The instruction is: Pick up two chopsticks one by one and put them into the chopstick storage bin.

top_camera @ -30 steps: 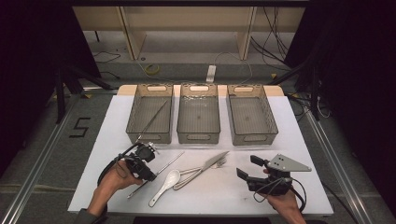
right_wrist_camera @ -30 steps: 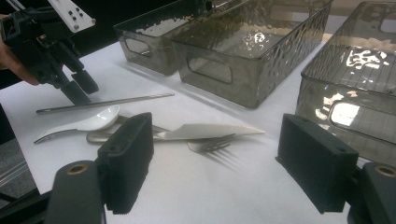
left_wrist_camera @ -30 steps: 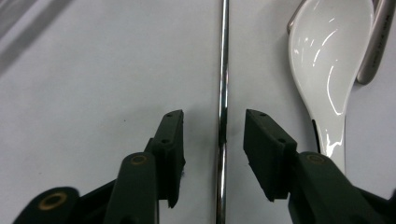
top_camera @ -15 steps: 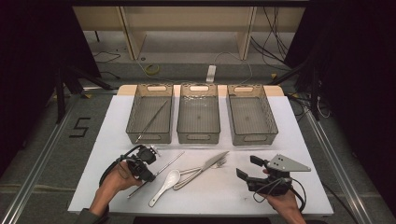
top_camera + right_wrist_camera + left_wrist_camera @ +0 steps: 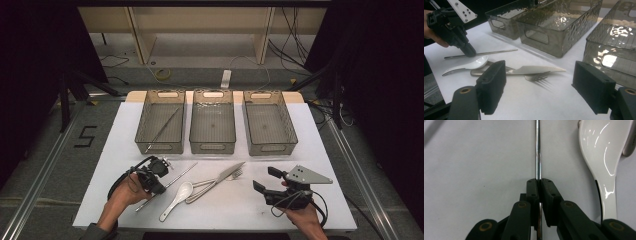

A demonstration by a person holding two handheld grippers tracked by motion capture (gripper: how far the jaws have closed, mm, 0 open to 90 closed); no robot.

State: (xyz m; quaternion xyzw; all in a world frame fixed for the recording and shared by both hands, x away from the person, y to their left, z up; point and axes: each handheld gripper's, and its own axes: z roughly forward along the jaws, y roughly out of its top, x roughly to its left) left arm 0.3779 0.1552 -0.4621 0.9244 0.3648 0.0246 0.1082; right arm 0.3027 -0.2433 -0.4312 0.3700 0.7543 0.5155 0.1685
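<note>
A thin metal rod (image 5: 538,150) lies on the white table (image 5: 320,150), slanting from front left to back right (image 5: 182,172). My left gripper (image 5: 159,189) points down at it; its jaws have just been closing and now pinch the rod between the pads (image 5: 539,182). Right beside it lies a white ceramic spoon (image 5: 604,157), with a knife (image 5: 220,179) and a fork (image 5: 537,76) farther right. At the front right my right gripper (image 5: 266,179) hovers open with nothing between its jaws (image 5: 542,87). From there I see the left gripper (image 5: 470,52) on the rod (image 5: 489,53).
Three smoky plastic trays stand in a row at the back: the left tray (image 5: 141,120) holds one metal rod (image 5: 162,129), while the middle tray (image 5: 212,147) and right tray (image 5: 272,148) hold nothing. A bare strip of table lies in front of the trays.
The left gripper's jaws have closed onto the metal rod. Both hands stay where they were, and the cutlery has not shifted.
</note>
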